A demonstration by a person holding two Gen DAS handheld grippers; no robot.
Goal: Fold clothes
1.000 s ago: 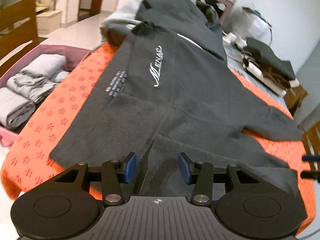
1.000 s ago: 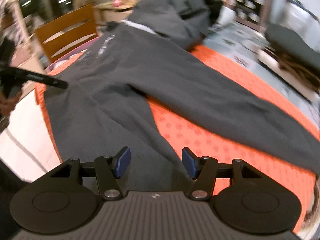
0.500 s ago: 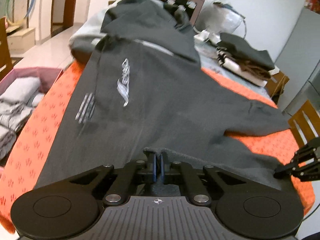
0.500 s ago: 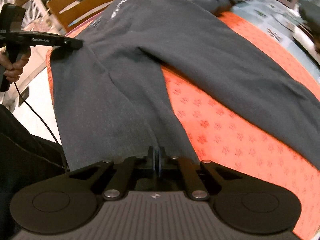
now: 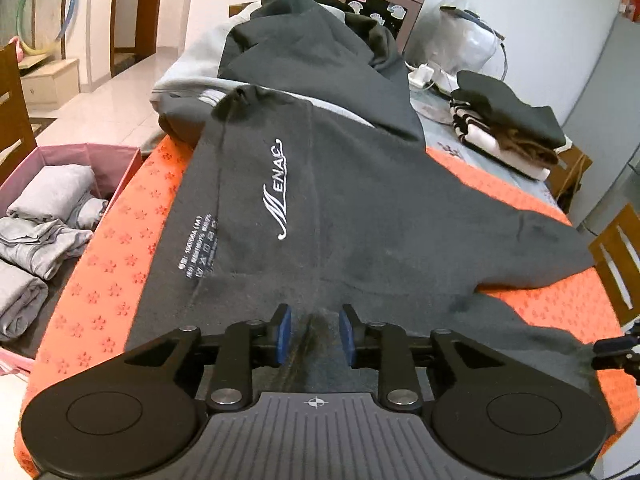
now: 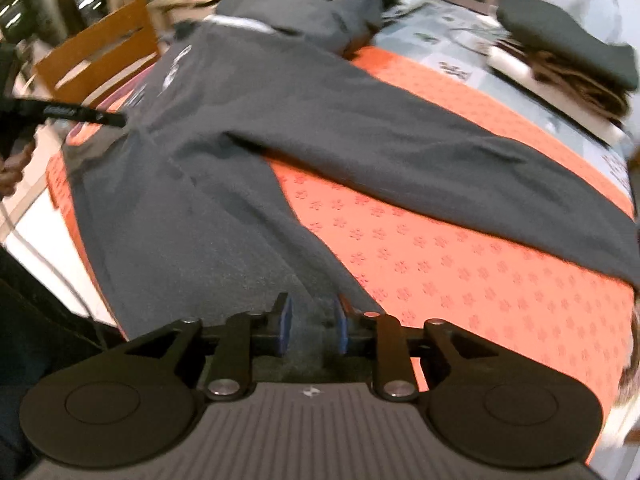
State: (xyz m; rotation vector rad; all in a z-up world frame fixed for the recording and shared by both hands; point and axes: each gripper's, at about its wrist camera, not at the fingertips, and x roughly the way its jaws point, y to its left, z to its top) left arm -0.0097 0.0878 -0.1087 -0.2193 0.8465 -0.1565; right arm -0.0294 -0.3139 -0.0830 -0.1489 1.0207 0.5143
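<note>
Dark grey trousers with a white "ENAC" logo lie spread on the orange patterned mat, one leg stretched to the right. My left gripper is at the near edge of the cloth. Its jaws are opening, and a small ridge of fabric lies between the blue pads without being pressed. My right gripper is over the near leg end. Its jaws are opening too, with cloth between the parted pads. The right gripper's tip and the left gripper each show in the other's view.
A pink box of folded grey clothes sits left of the mat. Unfolded dark clothes are piled at the far end. A folded stack lies at back right. Wooden chairs stand at the sides.
Both grippers went from open to shut on the cloth's near edge half a second ago. Both have since parted their jaws again, leaving a small pinched ridge in the fabric.
</note>
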